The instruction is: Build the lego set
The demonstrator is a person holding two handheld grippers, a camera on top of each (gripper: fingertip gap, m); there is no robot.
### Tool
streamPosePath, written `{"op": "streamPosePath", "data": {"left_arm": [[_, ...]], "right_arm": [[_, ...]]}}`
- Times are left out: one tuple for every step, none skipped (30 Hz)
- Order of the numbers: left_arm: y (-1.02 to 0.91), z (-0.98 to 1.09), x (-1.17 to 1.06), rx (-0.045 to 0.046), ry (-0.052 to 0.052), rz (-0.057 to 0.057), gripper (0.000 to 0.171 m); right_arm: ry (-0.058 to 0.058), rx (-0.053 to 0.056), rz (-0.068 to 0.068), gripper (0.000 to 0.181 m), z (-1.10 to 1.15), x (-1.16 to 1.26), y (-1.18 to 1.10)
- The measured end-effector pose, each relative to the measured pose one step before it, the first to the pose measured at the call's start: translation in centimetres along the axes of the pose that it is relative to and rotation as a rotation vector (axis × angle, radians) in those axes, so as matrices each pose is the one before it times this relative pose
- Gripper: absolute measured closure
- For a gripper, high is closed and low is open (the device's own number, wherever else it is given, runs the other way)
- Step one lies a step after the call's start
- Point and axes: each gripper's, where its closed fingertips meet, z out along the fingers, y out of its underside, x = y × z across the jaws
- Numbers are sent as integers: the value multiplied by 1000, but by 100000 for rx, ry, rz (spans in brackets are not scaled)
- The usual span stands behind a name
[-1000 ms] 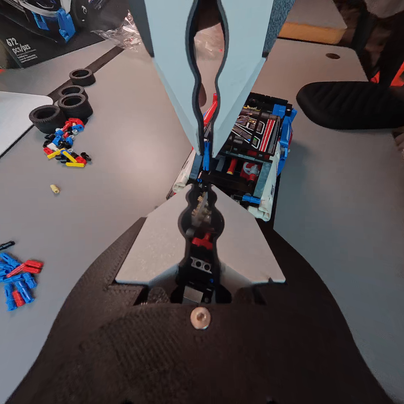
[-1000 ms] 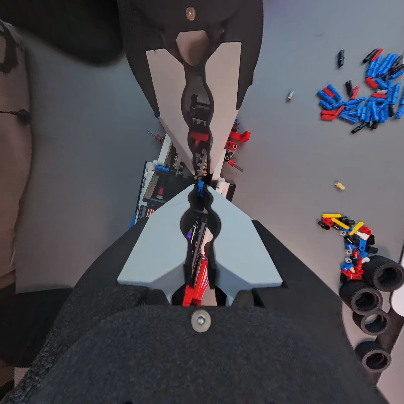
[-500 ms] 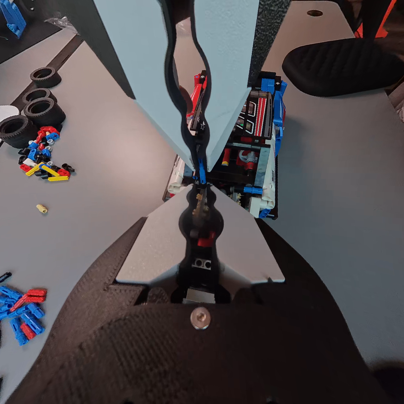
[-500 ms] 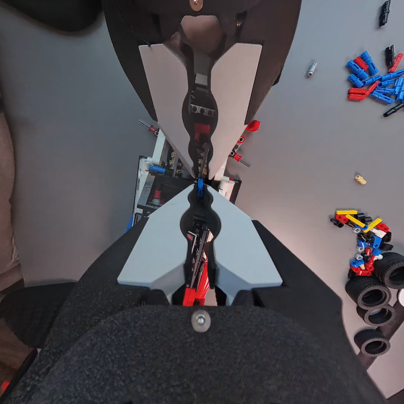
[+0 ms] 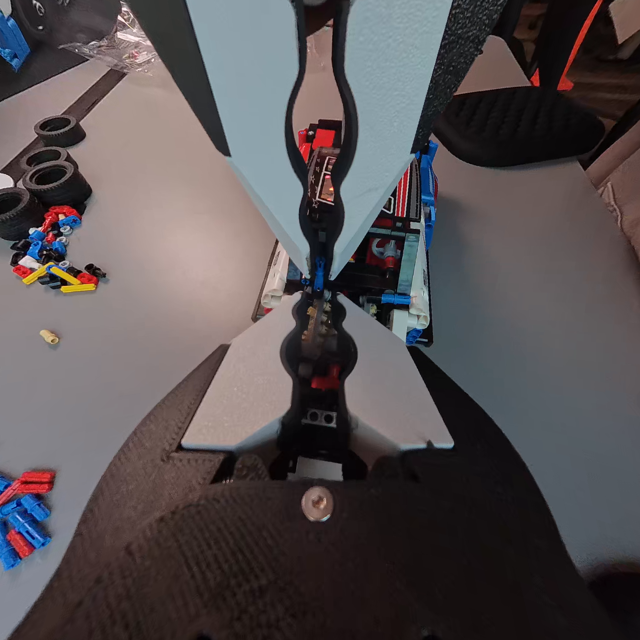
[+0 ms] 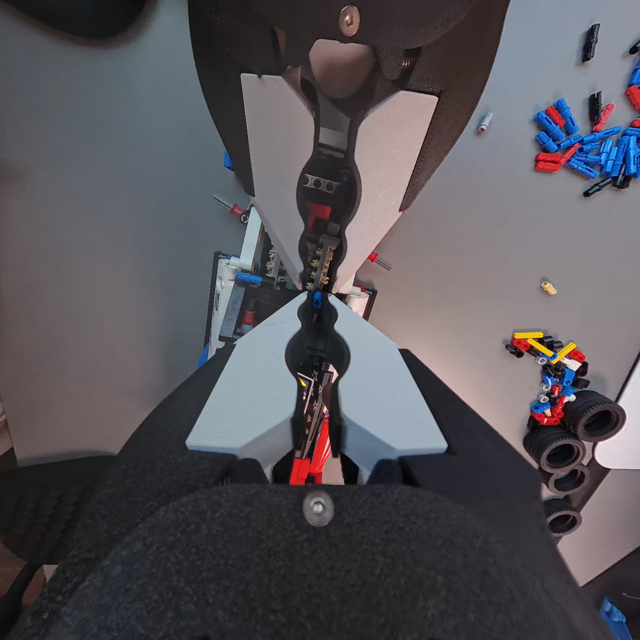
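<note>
A partly built lego car (image 5: 401, 242), black, white, blue and red, lies on the grey table (image 5: 173, 242); it also shows in the right wrist view (image 6: 228, 304). My left gripper (image 5: 319, 294), with grey-white fingers, is shut on a dark grey beam with tan pins (image 5: 317, 323) at the car's end. My right gripper (image 6: 317, 294), with light blue fingers, is shut on a small blue pin (image 6: 317, 300). The two grippers meet tip to tip over the car. The pin (image 5: 319, 273) stands at the beam's end. The joint itself is hidden by the fingers.
Black tyres (image 5: 55, 180) and a pile of small mixed pieces (image 5: 52, 258) lie to the left, with a tan piece (image 5: 50, 336) and blue and red pins (image 5: 24, 512) nearer. A box (image 5: 20, 34) and plastic bag (image 5: 114, 52) sit far left. A black armrest (image 5: 519, 128) is behind right. My left and right fingertips are right by each other. The tan piece (image 5: 50, 336) is about 20 cm from both grippers' fingertips. It turns up in the right wrist view (image 6: 547, 287) as well.
Both grippers have stayed tip to tip on the blue pin. The right gripper has swung more upright and closer over the car, and the left gripper fills more of the right wrist view.
</note>
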Motion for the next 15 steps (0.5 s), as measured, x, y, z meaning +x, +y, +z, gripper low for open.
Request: {"op": "streamPosePath", "data": {"left_arm": [[-57, 34, 90, -54, 637, 139, 161], [-246, 46, 47, 936, 333, -271, 162], [-134, 51, 6, 284, -33, 97, 162], [-27, 38, -3, -146, 86, -53, 162], [9, 5, -3, -10, 162, -247, 162], [-1, -19, 1, 304, 193, -477, 162], [31, -22, 5, 223, 204, -421, 162], [34, -29, 31, 227, 330, -246, 161], [97, -35, 195, -142, 1579, -96, 157], [199, -9, 38, -847, 600, -903, 154], [225, -27, -78, -793, -87, -562, 151], [168, -28, -73, -420, -268, -88, 153], [20, -12, -31, 277, -18, -250, 154], [-43, 11, 30, 231, 231, -356, 155], [-70, 40, -29, 143, -176, 6, 155]], "right_arm": [[-58, -409, 562, 179, 31, -1, -18], [-445, -359, 784, 180, 24, 7, -24], [-493, -412, 394, 179, 1, 9, 19], [-278, -332, -170, 179, -3, -5, 46], [-20, 227, -224, 179, -1, 1, -1], [81, 687, 116, 180, 26, -4, -44], [187, 876, 142, 180, 18, 1, -69], [269, 987, 424, 180, 16, 15, -91], [245, 1012, 678, 180, 34, 12, -119], [300, 1003, 651, 180, 41, 14, -109], [250, 433, 453, 180, 17, 16, -48], [227, 6, 190, 180, -9, 18, -3], [-62, -238, -4, 180, -30, -24, 43], [-279, -414, -61, 180, -55, -1, 76], [-395, -736, 446, 180, -42, 23, 146]]}}
